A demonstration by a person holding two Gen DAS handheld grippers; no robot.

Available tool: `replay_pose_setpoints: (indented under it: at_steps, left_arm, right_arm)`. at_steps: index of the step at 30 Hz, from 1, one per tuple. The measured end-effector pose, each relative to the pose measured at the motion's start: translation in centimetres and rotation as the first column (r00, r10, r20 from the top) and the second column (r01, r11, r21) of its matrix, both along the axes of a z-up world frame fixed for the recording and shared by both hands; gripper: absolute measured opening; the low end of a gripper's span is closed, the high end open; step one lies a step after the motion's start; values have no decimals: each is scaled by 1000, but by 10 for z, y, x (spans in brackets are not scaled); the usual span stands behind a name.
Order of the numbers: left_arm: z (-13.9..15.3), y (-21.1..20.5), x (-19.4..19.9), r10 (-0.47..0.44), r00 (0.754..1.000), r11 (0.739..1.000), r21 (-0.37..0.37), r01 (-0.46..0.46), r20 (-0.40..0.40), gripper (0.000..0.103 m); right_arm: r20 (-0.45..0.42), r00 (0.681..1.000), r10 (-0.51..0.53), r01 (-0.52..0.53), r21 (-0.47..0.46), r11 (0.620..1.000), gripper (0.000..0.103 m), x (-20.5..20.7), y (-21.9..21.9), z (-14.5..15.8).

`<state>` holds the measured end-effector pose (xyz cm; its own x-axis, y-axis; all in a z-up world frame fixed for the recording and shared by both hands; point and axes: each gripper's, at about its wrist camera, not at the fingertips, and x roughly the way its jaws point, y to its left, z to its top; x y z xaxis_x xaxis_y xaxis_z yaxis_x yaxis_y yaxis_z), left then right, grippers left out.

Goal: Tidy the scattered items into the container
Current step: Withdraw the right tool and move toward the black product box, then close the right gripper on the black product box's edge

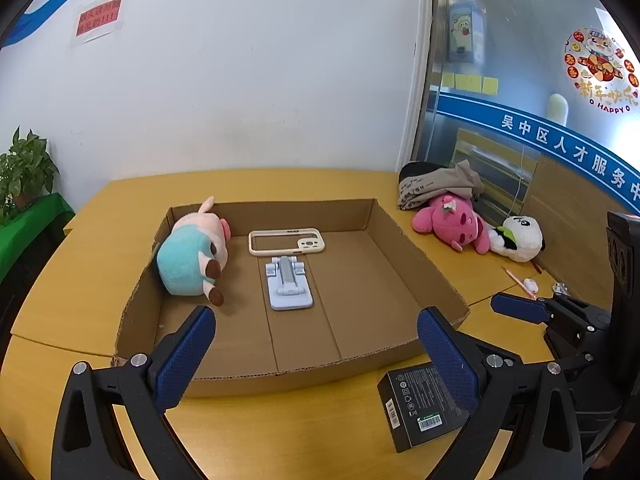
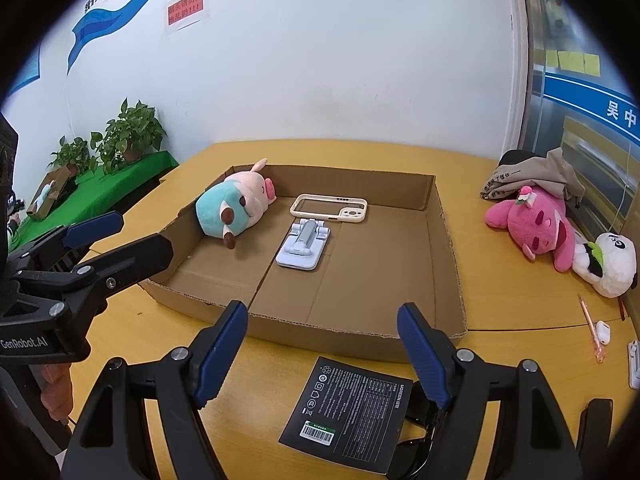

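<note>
A shallow cardboard tray point(image 1: 420, 276) point(image 2: 444, 240) sits on the yellow table. In it lie a pink-and-teal plush point(image 1: 192, 252) point(image 2: 236, 208), a cream phone case point(image 1: 286, 242) point(image 2: 330, 208) and a pale blue phone stand point(image 1: 288, 284) point(image 2: 304, 246). A black box point(image 1: 416, 404) point(image 2: 352, 408) lies on the table in front of the tray. My left gripper point(image 1: 316, 348) is open and empty above the tray's near edge; it also shows in the right wrist view point(image 2: 120, 236). My right gripper point(image 2: 320, 348) is open and empty above the black box.
A pink plush point(image 1: 452, 222) point(image 2: 532, 224) and a panda plush point(image 1: 520, 238) point(image 2: 612, 264) lie at the right by a bundle of cloth point(image 1: 436, 184). A pencil point(image 2: 590, 328) and small white items point(image 2: 602, 332) lie near the right edge. Potted plants point(image 2: 132, 132) stand at the left.
</note>
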<state>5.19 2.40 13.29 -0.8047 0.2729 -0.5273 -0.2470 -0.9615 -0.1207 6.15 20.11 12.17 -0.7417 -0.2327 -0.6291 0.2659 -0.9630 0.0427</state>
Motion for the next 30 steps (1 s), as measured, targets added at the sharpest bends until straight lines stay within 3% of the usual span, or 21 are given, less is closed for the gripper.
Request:
replay_pose_setpoints:
  at_steps: [6, 10, 16, 22, 26, 30]
  left_arm:
    - [-26, 3, -12, -72, 991, 997, 49, 67, 110, 102]
    - [-50, 11, -25, -125, 973, 991, 79, 111, 193, 102]
    - [-96, 40, -48, -268, 907, 962, 146, 232, 325, 102]
    - [-130, 75, -66, -334, 870, 942, 136, 305, 363, 102]
    - [-141, 90, -72, -390, 845, 921, 165, 353, 367, 102]
    - [-154, 100, -77, -434, 816, 901, 194, 388, 382, 99]
  right_arm:
    - [49, 999, 11, -10, -23, 1000, 77, 4, 20, -20]
    - [131, 987, 99, -97, -19, 995, 77, 15, 27, -55]
    - [235, 960, 150, -151, -15, 988, 78, 24, 20, -105]
    - [174, 978, 113, -118, 17, 993, 77, 26, 27, -103]
    - [193, 976, 101, -110, 37, 993, 78, 24, 35, -112]
    - [223, 966, 128, -123, -36, 992, 79, 22, 43, -117]
